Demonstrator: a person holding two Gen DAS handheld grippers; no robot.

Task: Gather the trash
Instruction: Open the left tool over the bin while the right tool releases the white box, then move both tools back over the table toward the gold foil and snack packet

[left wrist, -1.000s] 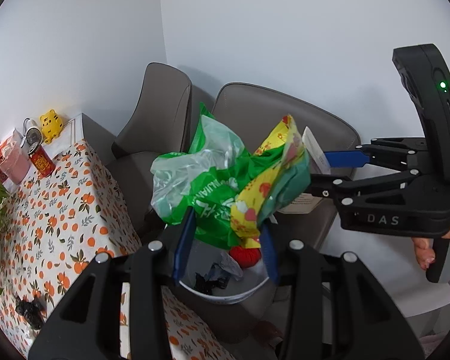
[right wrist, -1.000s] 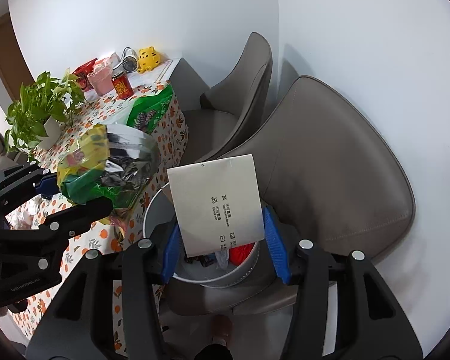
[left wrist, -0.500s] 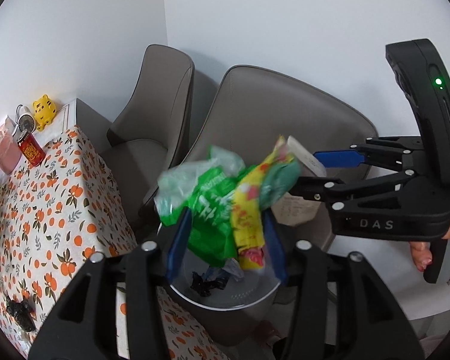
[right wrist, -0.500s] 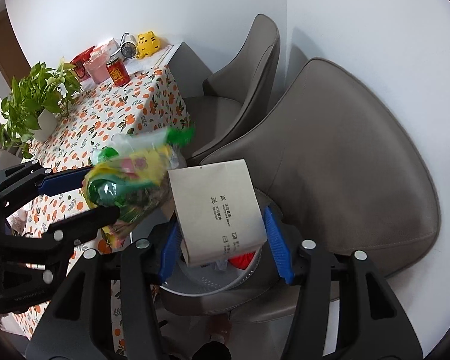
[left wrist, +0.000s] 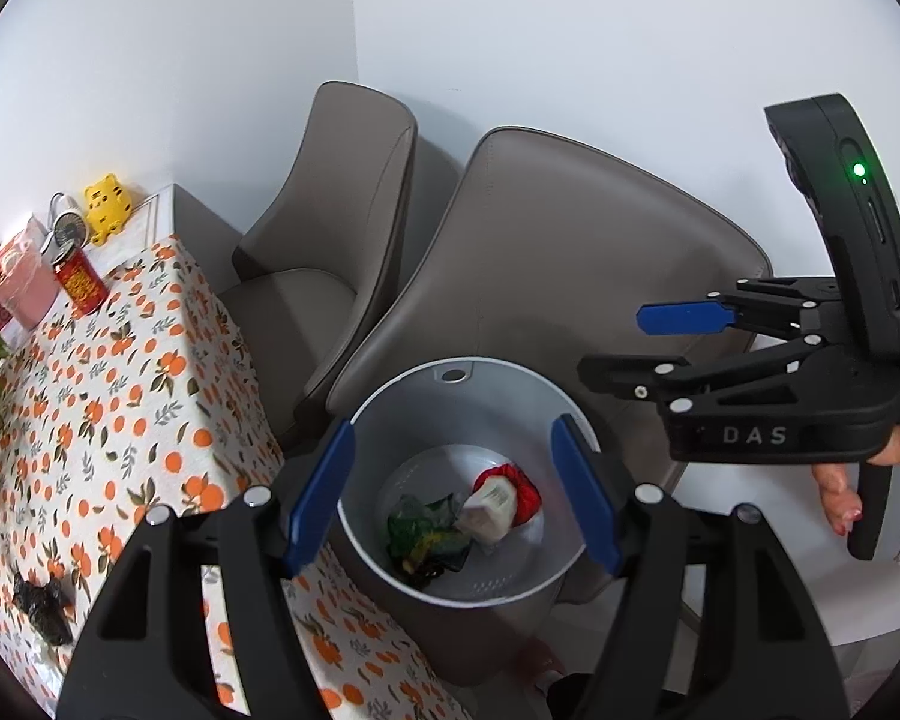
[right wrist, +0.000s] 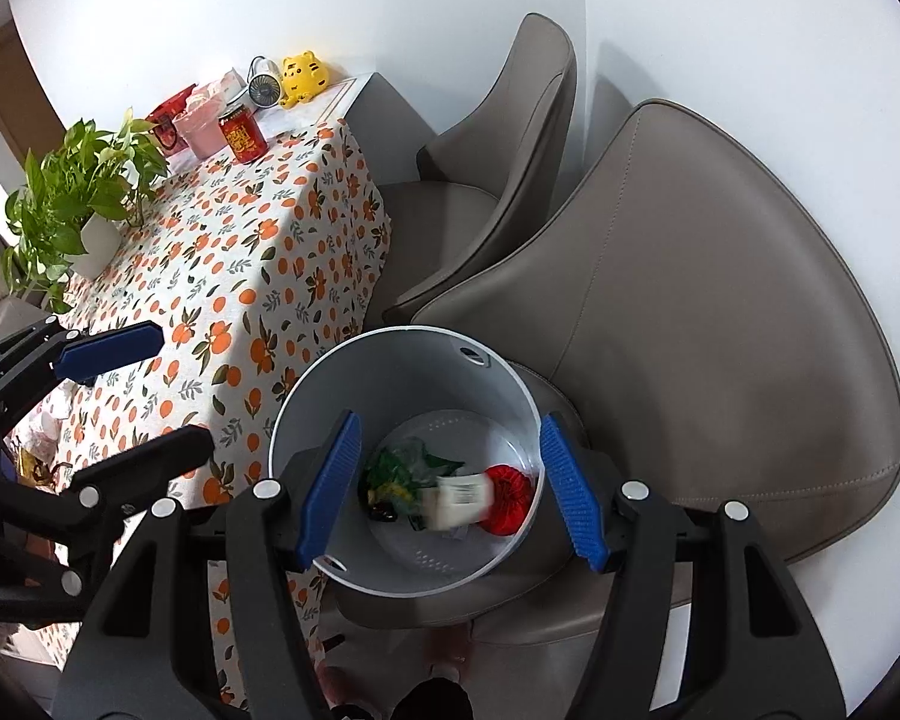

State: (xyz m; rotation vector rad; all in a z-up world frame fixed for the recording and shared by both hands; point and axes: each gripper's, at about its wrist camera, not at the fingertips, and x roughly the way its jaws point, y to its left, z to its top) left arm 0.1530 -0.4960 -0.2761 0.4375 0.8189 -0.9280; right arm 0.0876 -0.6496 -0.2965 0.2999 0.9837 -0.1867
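Both grippers over the white bin point(left wrist: 450, 372), left gripper point(left wrist: 450, 495) and right gripper point(right wrist: 447, 489) jaws just opened, nothing between them; green wrappers point(left wrist: 429, 531), white packet point(right wrist: 459, 501), red trash point(right wrist: 510, 504) inside bin; chairs point(right wrist: 720, 300) behind

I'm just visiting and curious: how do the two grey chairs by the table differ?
The far chair faces the table with its seat bare; the near chair is turned with its back toward us. The white bin sits on the near chair's seat, holding wrappers; the far chair carries nothing. The near chair looks bigger only because it is closer. Both share grey-brown upholstery and curved backs.
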